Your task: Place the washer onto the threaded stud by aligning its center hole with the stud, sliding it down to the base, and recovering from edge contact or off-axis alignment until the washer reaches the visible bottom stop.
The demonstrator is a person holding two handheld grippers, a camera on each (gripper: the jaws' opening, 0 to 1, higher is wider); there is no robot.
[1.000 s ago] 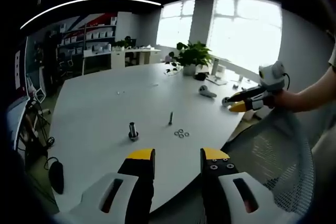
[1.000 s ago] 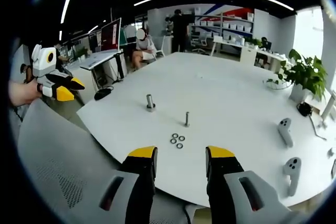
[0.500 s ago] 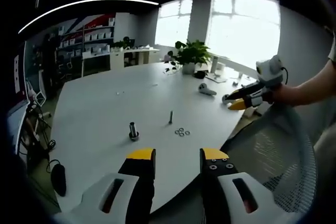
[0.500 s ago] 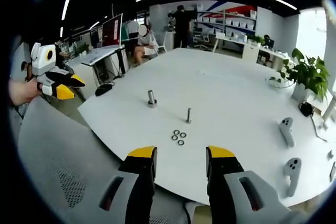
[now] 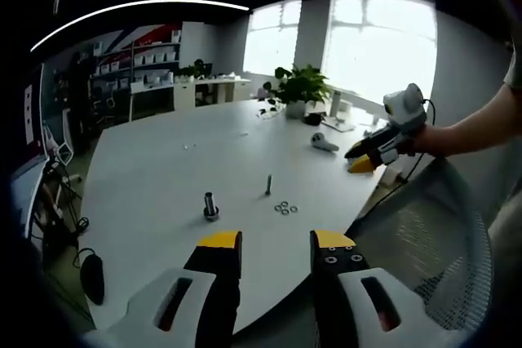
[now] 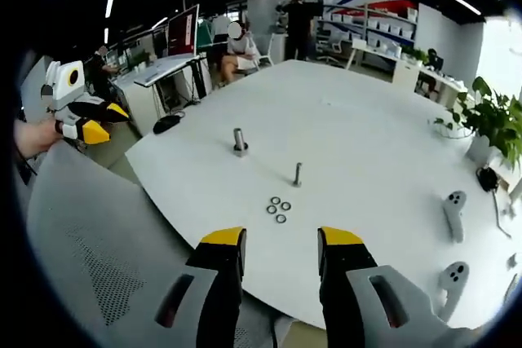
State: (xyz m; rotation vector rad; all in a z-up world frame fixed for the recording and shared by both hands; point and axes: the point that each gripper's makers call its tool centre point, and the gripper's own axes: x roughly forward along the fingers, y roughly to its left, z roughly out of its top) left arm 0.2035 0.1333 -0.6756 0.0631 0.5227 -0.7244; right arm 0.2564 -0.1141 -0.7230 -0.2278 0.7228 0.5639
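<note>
Both tools are open and hold nothing. The left tool (image 5: 275,260) and right tool (image 6: 281,256) hang off the near edge of the worktop (image 6: 367,152). Three washers (image 6: 279,209) lie near that edge, just beside the thin stud (image 6: 298,174). They look tiny and blurry. The right view has tipped down a bit since before.

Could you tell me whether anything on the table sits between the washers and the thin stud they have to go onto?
Nothing visible does. The washers lie on bare white table just short of the thin stud; the thicker bolt stands off to one side.
</note>
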